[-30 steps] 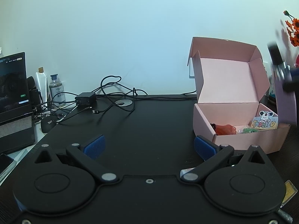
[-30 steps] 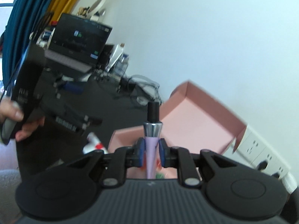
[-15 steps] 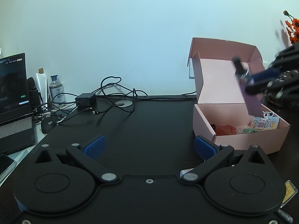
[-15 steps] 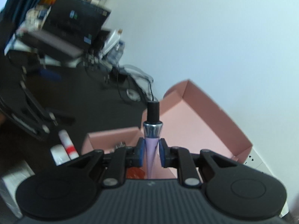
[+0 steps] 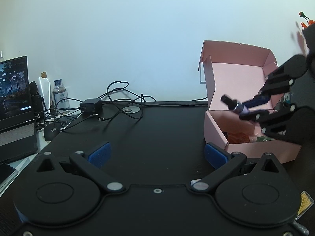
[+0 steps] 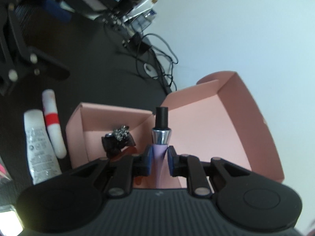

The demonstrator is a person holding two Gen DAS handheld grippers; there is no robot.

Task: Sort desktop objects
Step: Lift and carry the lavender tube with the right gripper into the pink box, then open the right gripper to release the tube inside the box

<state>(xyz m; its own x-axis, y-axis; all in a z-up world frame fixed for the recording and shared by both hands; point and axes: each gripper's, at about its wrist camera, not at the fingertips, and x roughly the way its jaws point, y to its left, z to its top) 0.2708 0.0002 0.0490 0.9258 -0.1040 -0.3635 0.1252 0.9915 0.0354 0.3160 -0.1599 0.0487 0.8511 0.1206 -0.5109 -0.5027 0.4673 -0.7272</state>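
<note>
My right gripper (image 6: pixel 159 157) is shut on a lilac tube (image 6: pixel 161 135) that has a silver collar and a black cap. The tube hangs tilted above the open pink box (image 6: pixel 206 118). Inside the box lie a black sparkly hair clip (image 6: pixel 118 137) and an orange-red item (image 6: pixel 126 153). In the left wrist view the right gripper (image 5: pixel 255 108) comes in from the right over the box (image 5: pixel 256 150), with the tube (image 5: pixel 239 107) pointing left. My left gripper (image 5: pixel 157 154) stands open over the black desk (image 5: pixel 157 127), holding nothing.
Two white tubes (image 6: pixel 37 147) (image 6: pixel 53 122), one with a red band, lie left of the box. At the back left are a laptop (image 5: pixel 13 90), a small bottle (image 5: pixel 61 96), a charger with tangled cables (image 5: pixel 91 104) and a mouse (image 5: pixel 51 132). A gold packet (image 5: pixel 305 204) lies at the near right.
My right gripper has come down and leftward with the lilac tube and rolled, so the tube now hangs over the open box. The left gripper has stayed still.
</note>
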